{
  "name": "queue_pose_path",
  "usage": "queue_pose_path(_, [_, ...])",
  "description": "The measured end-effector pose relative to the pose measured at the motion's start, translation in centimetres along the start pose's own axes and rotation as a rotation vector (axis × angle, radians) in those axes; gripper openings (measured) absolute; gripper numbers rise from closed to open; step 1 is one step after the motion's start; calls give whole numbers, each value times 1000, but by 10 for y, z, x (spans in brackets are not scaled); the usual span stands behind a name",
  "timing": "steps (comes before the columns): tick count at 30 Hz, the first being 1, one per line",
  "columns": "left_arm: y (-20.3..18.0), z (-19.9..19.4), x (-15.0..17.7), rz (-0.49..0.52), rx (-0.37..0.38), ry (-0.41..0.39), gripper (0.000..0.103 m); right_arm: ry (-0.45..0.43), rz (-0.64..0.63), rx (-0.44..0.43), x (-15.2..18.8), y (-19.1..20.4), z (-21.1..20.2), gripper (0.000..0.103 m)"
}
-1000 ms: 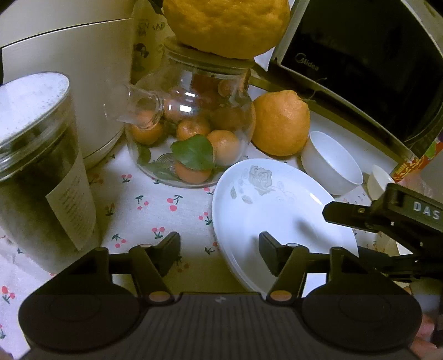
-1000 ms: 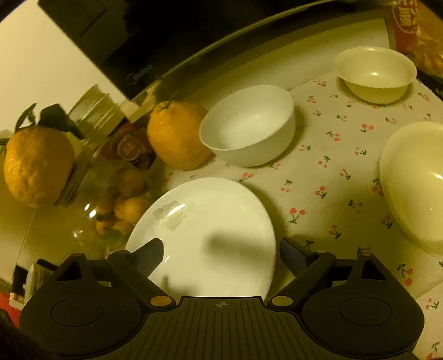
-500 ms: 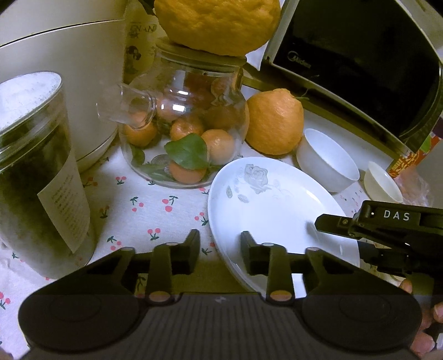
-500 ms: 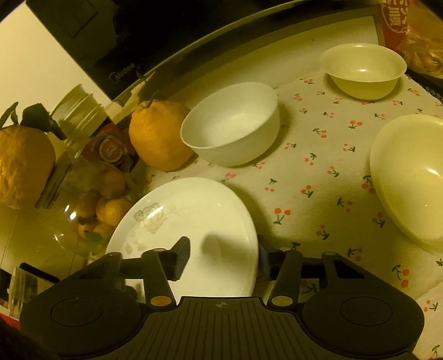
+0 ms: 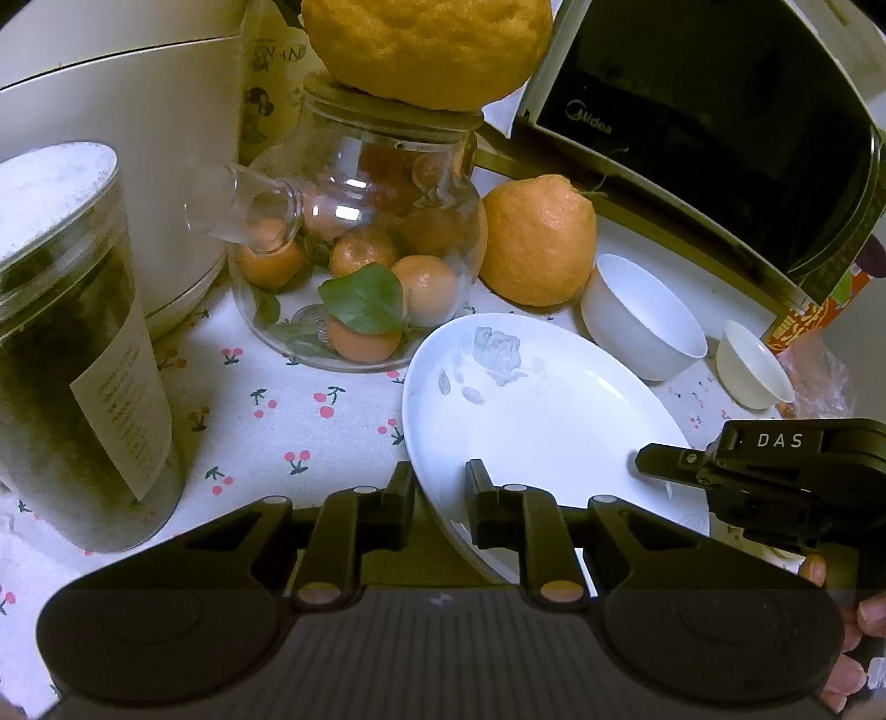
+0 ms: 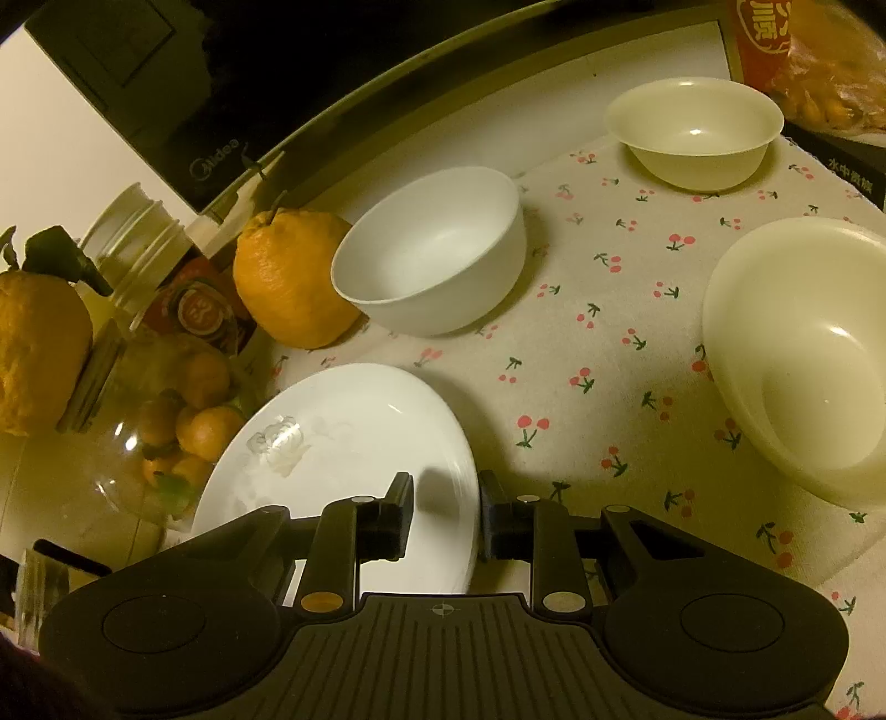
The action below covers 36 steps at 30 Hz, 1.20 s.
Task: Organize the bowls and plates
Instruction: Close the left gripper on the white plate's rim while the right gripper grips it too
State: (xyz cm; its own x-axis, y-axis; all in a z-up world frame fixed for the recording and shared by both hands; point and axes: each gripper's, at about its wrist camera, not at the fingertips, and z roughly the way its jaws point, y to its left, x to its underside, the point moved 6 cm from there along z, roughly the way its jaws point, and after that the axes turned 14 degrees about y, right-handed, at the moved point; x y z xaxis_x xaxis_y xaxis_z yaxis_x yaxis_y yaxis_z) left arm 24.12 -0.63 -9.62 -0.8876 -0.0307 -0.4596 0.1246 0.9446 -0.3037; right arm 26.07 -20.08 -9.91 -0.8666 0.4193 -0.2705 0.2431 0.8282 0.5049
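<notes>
I'm looking at a tabletop under a white cloth (image 5: 266,410) printed with small red cherries, lit warm and yellowish. A black-doored microwave (image 5: 714,116) fills the upper right of my left view, and a pale wall (image 6: 61,127) shows at the upper left of my right view.

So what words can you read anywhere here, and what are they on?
"Midea": on the black microwave door.
"DAS": on the right tool.
"水中贵族": on the dark box edge.
Big red snack bag characters: cut off, unreadable.
Dark jar's paper label: too small.
Carton behind the glass jar: letters blurred.
</notes>
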Motion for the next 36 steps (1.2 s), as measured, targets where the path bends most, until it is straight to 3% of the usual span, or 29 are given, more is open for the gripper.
queue_pose_path(16, [1,-13,3,-46,41,22,17,-5,-37,-13,3,8,-25,24])
queue_pose_path(36, [-6,-54,20,2,66,-2,17,10,-89,-32,25,20,-69,24])
